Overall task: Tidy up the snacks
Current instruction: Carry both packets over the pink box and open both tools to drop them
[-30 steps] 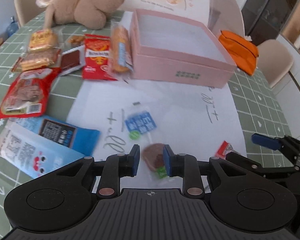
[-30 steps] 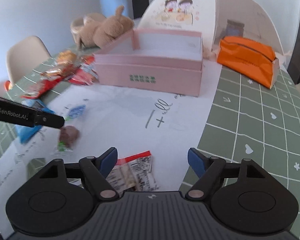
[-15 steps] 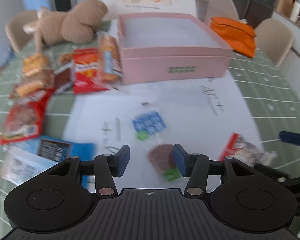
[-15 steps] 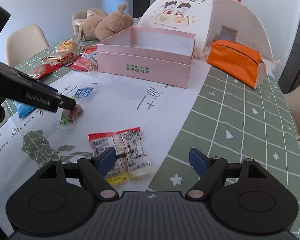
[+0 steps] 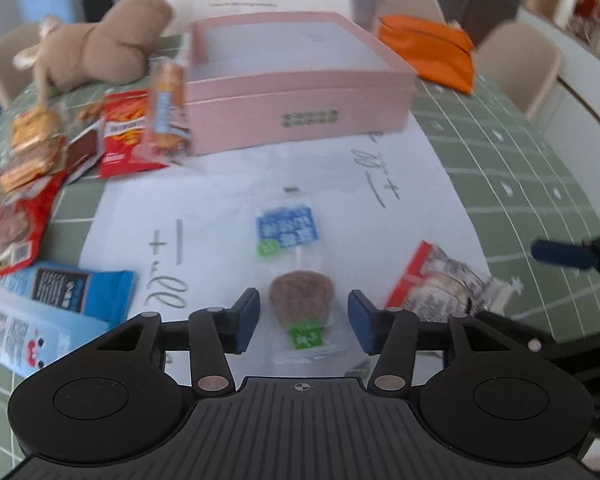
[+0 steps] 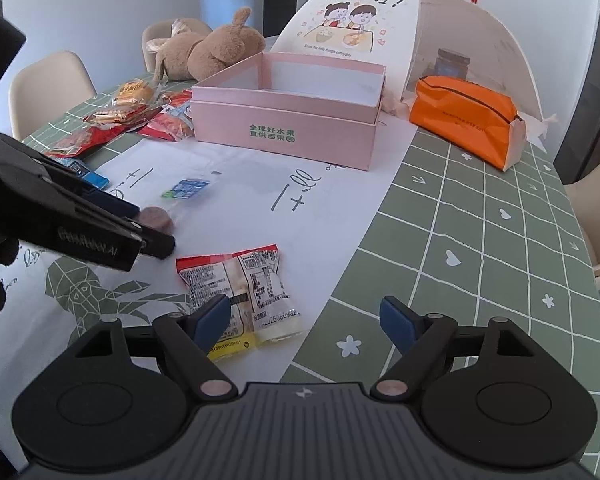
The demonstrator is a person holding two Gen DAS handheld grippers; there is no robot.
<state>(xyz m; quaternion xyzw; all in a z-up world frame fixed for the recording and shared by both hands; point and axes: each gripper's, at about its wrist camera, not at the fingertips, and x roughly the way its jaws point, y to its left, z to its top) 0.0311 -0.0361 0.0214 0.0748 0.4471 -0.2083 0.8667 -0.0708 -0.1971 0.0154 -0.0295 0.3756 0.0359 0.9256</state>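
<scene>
An open pink box (image 5: 296,80) stands at the far middle of the table, also in the right wrist view (image 6: 288,120). My left gripper (image 5: 303,318) is open, its fingers either side of a brown cake in a clear wrapper (image 5: 302,300) that lies on the white paper. A small blue packet (image 5: 287,229) lies just beyond it. My right gripper (image 6: 305,320) is open and empty above a red-edged clear snack pack (image 6: 240,286), which also shows in the left wrist view (image 5: 440,280). The left gripper shows at the left of the right wrist view (image 6: 152,240).
A pile of snack packets (image 5: 60,148) lies left of the box, with blue packets (image 5: 60,296) nearer. A plush toy (image 5: 96,52) sits behind them. An orange pouch (image 6: 464,120) and a mesh food cover (image 6: 420,32) stand at the back right. Chairs surround the table.
My left gripper has opened wider around the brown cake and swung right to face the box. My right gripper has pulled back and risen, bringing the red-edged pack fully into view.
</scene>
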